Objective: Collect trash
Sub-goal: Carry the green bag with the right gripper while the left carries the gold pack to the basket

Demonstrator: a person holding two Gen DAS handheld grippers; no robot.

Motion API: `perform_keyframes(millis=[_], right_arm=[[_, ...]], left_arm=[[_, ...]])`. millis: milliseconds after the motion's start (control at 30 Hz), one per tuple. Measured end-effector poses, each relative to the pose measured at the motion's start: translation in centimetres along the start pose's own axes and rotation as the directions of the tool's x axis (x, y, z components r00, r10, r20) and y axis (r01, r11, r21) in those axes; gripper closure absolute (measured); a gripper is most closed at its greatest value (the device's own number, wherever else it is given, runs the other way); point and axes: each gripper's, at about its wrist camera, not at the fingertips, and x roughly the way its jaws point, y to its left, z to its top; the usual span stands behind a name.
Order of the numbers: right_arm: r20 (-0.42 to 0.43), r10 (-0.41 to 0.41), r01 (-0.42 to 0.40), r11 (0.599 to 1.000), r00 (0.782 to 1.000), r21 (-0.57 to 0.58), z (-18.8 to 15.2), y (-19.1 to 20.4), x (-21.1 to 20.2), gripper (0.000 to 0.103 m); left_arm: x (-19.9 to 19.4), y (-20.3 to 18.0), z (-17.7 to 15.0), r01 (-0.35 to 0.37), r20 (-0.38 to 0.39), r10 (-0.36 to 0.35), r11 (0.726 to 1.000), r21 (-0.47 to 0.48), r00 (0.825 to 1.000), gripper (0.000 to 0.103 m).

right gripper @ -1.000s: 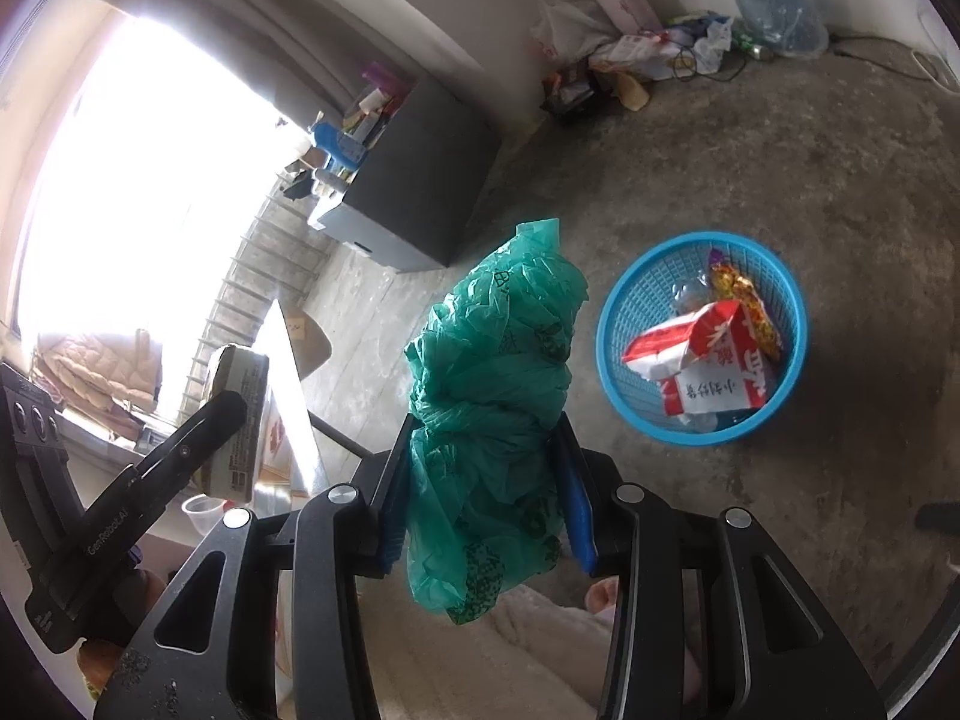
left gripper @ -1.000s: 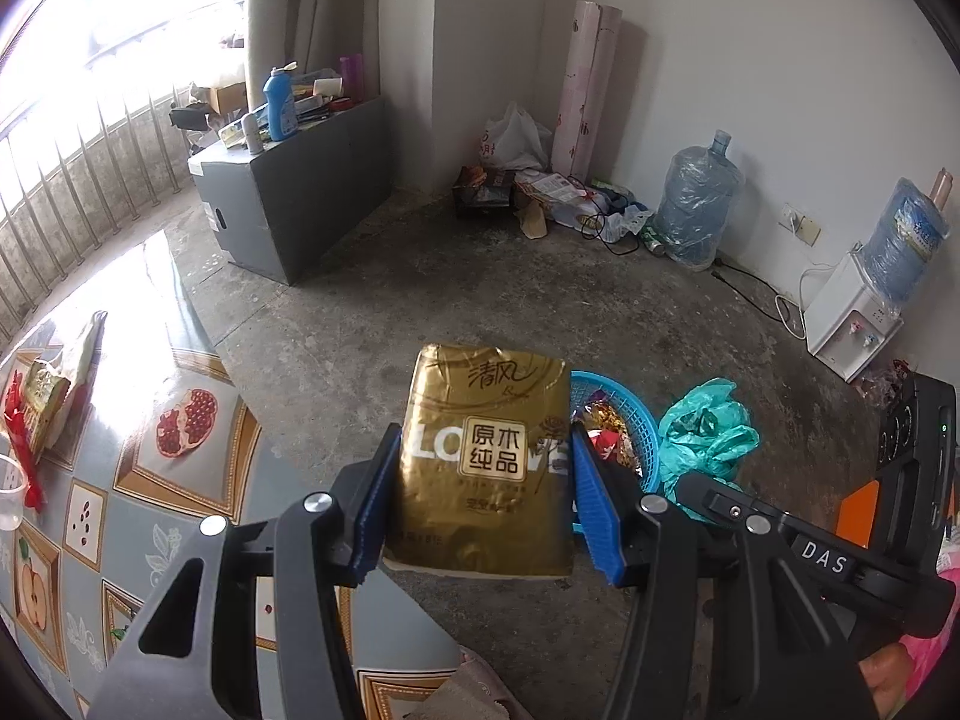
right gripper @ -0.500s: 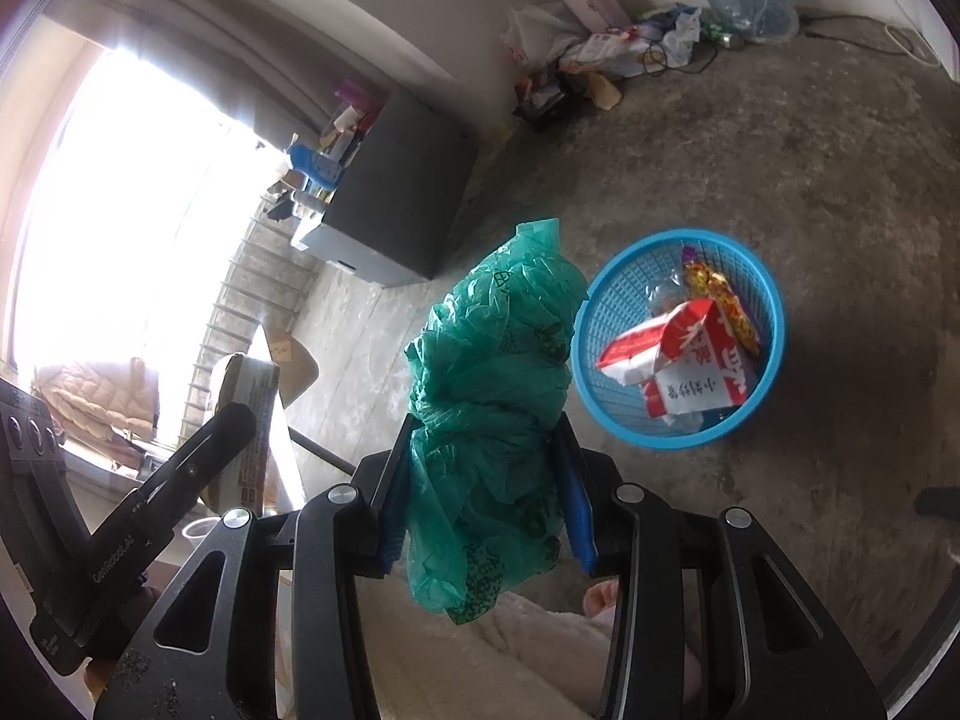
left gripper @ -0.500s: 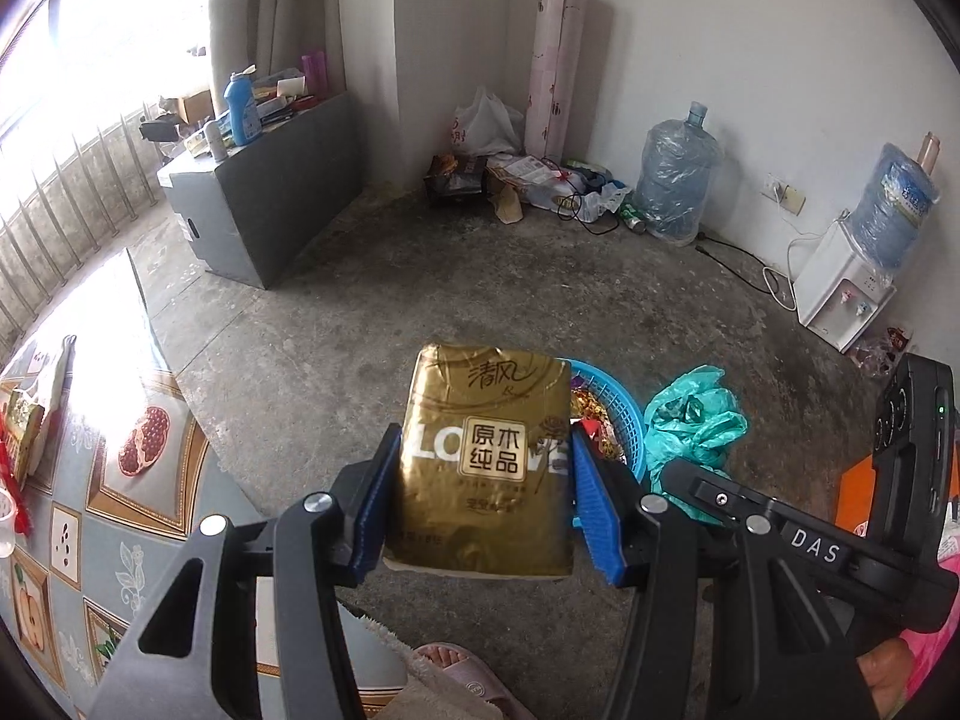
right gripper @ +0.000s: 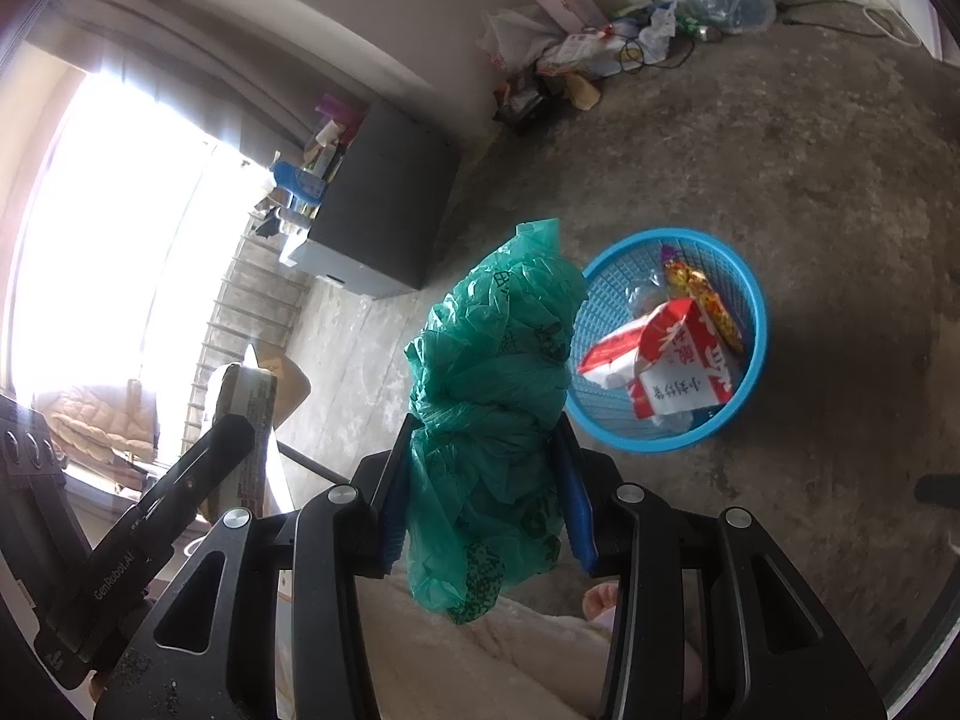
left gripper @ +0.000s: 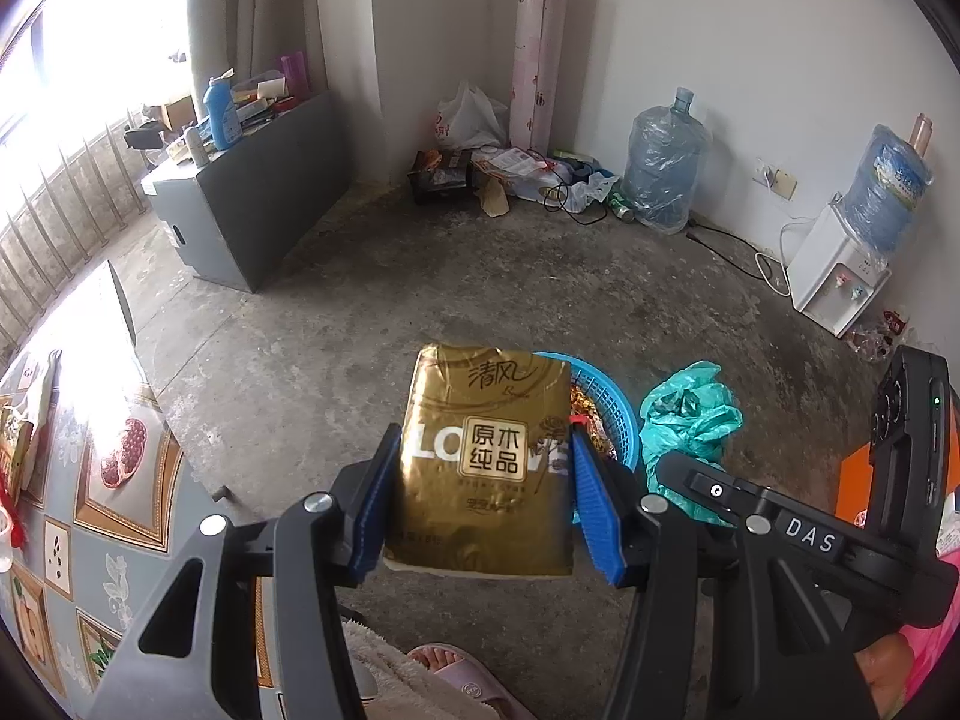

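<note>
Gold tissue pack [left gripper: 486, 462] — printed "LOVE", "原本纯品" — clamped in left tongs [left gripper: 480, 504].

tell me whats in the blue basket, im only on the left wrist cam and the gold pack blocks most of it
Observer: In the right wrist view the blue basket is fully open to sight; a red and white carton lies in it.
Operator: anything else in there
Observer: A yellow and red snack wrapper lies along the far side, next to the carton.
Operator: is the right gripper over the basket yet
Observer: Not yet. The right gripper is shut on the green plastic bag, and the basket sits on the floor to the right of it in that view.
</note>
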Motion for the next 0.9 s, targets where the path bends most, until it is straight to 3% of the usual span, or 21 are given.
perform_keyframes(millis=[333,533,700,900], right_arm=[[0.011,-0.048,0.048,0.998,0.999,0.047,0.3,-1.4,0.2,0.063],[0.014,-0.134,0.132,0.986,0.991,0.106,0.7,-4.3,0.4,0.063],[0.022,-0.213,0.206,0.963,0.977,0.174,1.2,-7.0,0.1,0.063],[-0.020,-0.244,0.243,0.955,0.970,0.170,1.9,-7.3,2.2,0.062]], left_arm=[[2.3,-0.7,0.5,0.036,-0.039,-0.036,0.999,0.016,0.999,0.051],[4.7,-1.0,1.1,0.085,-0.080,-0.083,0.996,0.022,0.993,0.050],[7.5,-1.4,1.5,0.137,-0.145,-0.132,0.990,0.023,0.981,0.050],[10.7,-2.2,2.4,0.194,-0.199,-0.188,0.981,0.012,0.962,0.050]])
